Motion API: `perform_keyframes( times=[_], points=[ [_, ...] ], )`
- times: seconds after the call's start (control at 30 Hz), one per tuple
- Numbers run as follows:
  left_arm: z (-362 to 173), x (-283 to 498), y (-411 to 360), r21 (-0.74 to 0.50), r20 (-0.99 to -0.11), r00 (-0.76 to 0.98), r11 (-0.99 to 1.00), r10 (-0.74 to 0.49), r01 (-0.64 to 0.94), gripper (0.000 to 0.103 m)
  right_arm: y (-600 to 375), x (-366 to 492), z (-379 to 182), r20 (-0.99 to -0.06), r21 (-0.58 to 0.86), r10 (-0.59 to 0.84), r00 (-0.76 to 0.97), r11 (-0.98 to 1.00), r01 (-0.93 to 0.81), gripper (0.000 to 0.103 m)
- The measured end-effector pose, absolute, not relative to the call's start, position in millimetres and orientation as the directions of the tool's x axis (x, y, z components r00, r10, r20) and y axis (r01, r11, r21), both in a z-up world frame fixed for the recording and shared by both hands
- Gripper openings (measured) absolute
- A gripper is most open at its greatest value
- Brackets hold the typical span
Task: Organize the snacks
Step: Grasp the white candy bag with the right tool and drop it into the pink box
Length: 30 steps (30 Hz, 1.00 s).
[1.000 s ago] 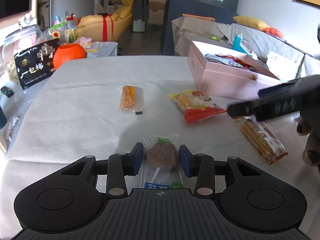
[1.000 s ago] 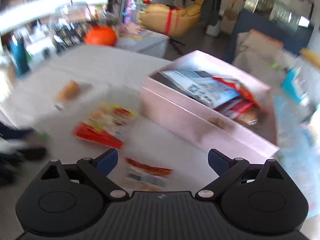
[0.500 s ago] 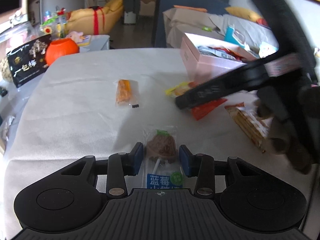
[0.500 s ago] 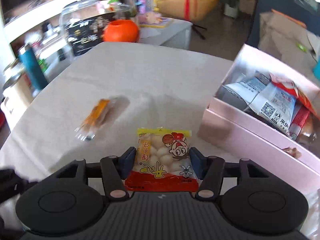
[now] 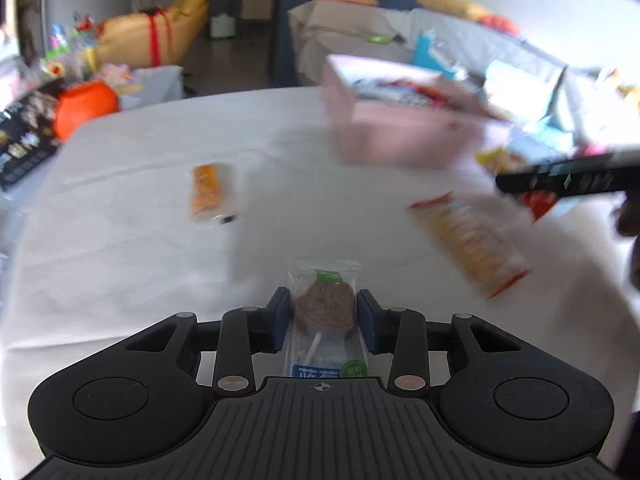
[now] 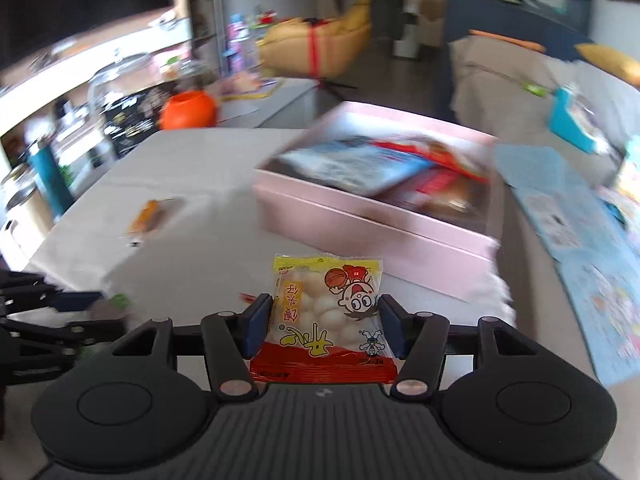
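My left gripper is closing on a wrapped brown lollipop, its pads against the wrapper's sides low over the white tablecloth. My right gripper is shut on a yellow-and-red snack packet, held above the table in front of the open pink box, which holds several packets. In the left wrist view the right gripper's finger crosses the right edge near the box. An orange snack and a long biscuit packet lie on the cloth.
An orange pumpkin-shaped pot and a black printed bag stand at the table's far left corner. A blue printed sheet lies to the right of the box. A teal bottle stands beyond the left edge.
The right gripper closed on the yellow-and-red packet, lifted it off the cloth and carried it right toward the pink box. The left gripper stayed on the lollipop and tilted slightly.
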<state>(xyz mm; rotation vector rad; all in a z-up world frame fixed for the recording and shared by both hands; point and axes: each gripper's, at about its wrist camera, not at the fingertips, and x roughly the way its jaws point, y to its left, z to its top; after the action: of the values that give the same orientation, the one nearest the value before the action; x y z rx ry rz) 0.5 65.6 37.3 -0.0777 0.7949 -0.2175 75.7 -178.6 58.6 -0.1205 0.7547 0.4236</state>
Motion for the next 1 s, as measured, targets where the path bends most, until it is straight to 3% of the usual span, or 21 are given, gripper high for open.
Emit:
perform_keyframes(
  times=[0.27,0.37,0.57,0.77,0.93,0.97,1.0],
  points=[
    [153.4,63.4,43.0,-0.222,-0.428,0.84,0.94,-0.333,0.259,0.042,-223.9,73.2,73.0,-0.628,0.077,0.306,0.715,0.939,-0.334,0.058],
    [174.8,108.9,33.5,-0.288,-0.342,0.853,0.908,-0.393,0.303,0.045,-223.2,73.4,77.2,-0.609,0.09,0.316,0.727,0.939,-0.333,0.058],
    [151.0,159.5,50.1,-0.401,-0.382,0.83,0.882,-0.406,0.247,0.042,-218.6,80.4,73.8,-0.601,0.077,0.306,0.738,0.942,-0.327,0.058],
    [98.8,128.7,95.8,-0.289,-0.518,0.831,0.956,-0.203,0.053,0.042,-227.0,84.1,76.6,-0.593,0.088,0.31,0.743,0.942,-0.323,0.058],
    [64.4,119.7,132.5,-0.255,-0.609,0.789,0.962,-0.077,-0.102,0.042,-218.7,117.1,112.2,-0.517,0.109,0.339,0.786,0.937,-0.332,0.059],
    [61.0,119.6,137.6,-0.252,-0.615,0.786,0.96,-0.061,-0.123,0.042,-215.5,130.9,123.6,-0.494,0.132,0.361,0.791,0.93,-0.342,0.061],
    [57.5,117.8,143.1,-0.249,-0.622,0.782,0.958,-0.043,-0.145,0.042,-212.4,143.8,132.8,-0.474,0.152,0.38,0.794,0.924,-0.352,0.074]
  ],
)
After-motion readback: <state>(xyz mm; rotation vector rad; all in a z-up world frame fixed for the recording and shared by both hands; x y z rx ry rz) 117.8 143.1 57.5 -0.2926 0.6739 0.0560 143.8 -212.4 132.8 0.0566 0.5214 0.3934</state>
